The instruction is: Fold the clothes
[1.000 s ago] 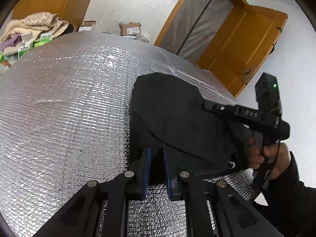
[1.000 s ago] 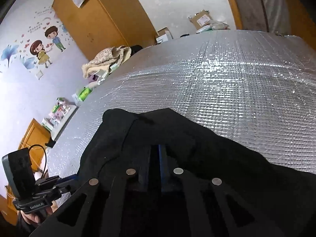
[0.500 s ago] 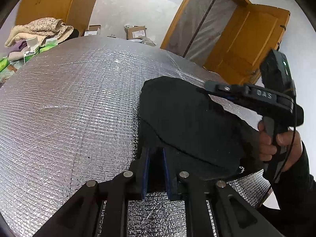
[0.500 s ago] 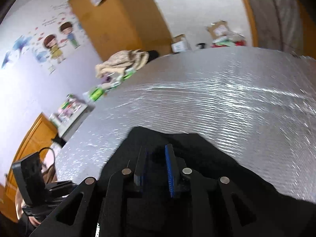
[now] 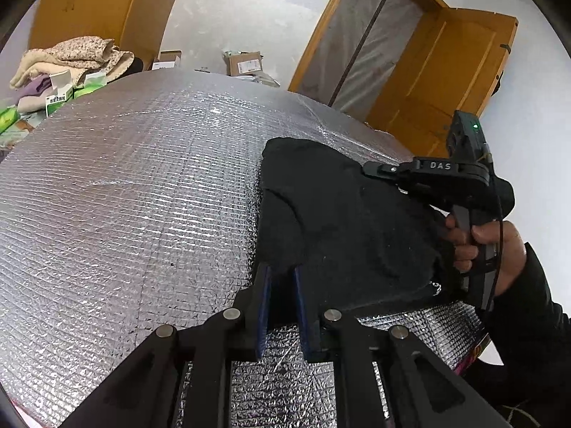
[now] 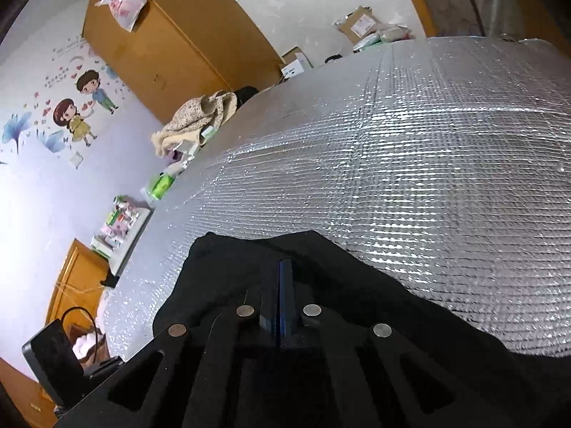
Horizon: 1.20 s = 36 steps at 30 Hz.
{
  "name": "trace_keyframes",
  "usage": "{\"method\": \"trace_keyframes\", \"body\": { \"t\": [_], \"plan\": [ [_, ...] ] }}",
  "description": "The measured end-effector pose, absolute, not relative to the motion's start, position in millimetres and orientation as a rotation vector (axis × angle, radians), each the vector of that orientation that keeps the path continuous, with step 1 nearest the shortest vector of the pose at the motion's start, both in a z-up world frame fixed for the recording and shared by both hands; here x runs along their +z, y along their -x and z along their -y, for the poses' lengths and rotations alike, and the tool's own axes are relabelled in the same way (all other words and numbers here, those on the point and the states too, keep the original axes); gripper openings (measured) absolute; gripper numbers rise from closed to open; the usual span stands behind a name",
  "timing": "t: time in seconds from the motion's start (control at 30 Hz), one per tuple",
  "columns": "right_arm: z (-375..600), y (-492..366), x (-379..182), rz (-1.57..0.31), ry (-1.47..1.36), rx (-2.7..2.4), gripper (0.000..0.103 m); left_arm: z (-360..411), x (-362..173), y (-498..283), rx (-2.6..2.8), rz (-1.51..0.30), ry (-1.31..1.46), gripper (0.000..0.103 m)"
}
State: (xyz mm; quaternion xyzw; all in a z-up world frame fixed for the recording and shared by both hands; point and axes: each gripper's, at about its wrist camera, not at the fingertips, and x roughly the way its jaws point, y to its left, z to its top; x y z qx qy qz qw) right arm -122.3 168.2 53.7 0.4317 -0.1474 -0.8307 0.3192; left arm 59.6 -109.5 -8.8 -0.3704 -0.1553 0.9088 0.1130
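A black garment [image 5: 339, 221] lies bunched near the front right of the silver foil-covered table [image 5: 125, 196]. My left gripper [image 5: 282, 285] pinches the garment's near-left edge, with dark cloth filling the narrow gap between its blue pads. A hand [image 5: 499, 249] holds my right gripper [image 5: 371, 171] over the garment's right side. In the right wrist view, its pads [image 6: 283, 267] are pressed together, with the black garment [image 6: 357, 285] gathered around them. The left gripper's handle [image 6: 53, 363] shows at the lower left of that view.
A pile of beige clothes [image 5: 71, 57] and green-and-white boxes [image 5: 57, 100] sit beyond the table's far left edge. Cardboard boxes [image 5: 246, 62] lie on the floor behind. An orange door [image 5: 446, 82] stands open at the right. The foil surface [image 6: 428, 160] stretches wide past the garment.
Half a second ago the right gripper's pads stood apart over the garment; now they are pressed together again. The left gripper has kept its hold at the near edge.
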Motion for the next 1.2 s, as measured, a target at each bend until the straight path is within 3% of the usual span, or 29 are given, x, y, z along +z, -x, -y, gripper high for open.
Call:
{"method": "trace_keyframes", "body": {
  "t": [0.07, 0.1, 0.23, 0.37, 0.47, 0.7, 0.87, 0.97, 1.2],
  "plan": [
    [-176.3, 120.3, 55.9, 0.397, -1.134, -2.208, 0.0, 110.4, -9.1, -61.2, 2.67, 0.456, 1.091, 0.014],
    [-181.0, 121.2, 55.7, 0.398, -1.145, -2.24, 0.006, 111.4, -8.6, -60.9, 2.677, 0.454, 1.098, 0.014],
    [-171.0, 111.8, 71.9, 0.324, -1.09, -2.234, 0.012, 117.2, -7.1, -58.0, 2.706, 0.464, 1.112, 0.014],
    [-155.0, 99.6, 91.6, 0.236, -1.014, -2.197, 0.028, 120.9, -10.5, -51.6, 2.708, 0.491, 1.134, 0.014],
    [-118.9, 94.8, 103.4, 0.046, -0.961, -2.159, 0.031, 118.3, -12.9, -49.5, 2.686, 0.486, 1.139, 0.014],
    [-68.9, 114.4, 97.4, -0.191, -0.979, -2.057, 0.039, 115.2, -17.6, -46.8, 2.672, 0.466, 1.13, 0.016],
    [-41.9, 131.0, 77.4, -0.293, -1.073, -1.974, 0.039, 108.3, -17.1, -46.2, 2.686, 0.414, 1.131, 0.016],
    [-33.3, 134.9, 70.1, -0.328, -1.112, -1.956, 0.011, 105.8, -17.0, -45.6, 2.692, 0.391, 1.135, 0.013],
    [-50.9, 147.2, 72.3, -0.237, -1.119, -2.03, 0.004, 110.8, -19.2, -54.3, 2.68, 0.437, 1.11, 0.006]
  ]
}}
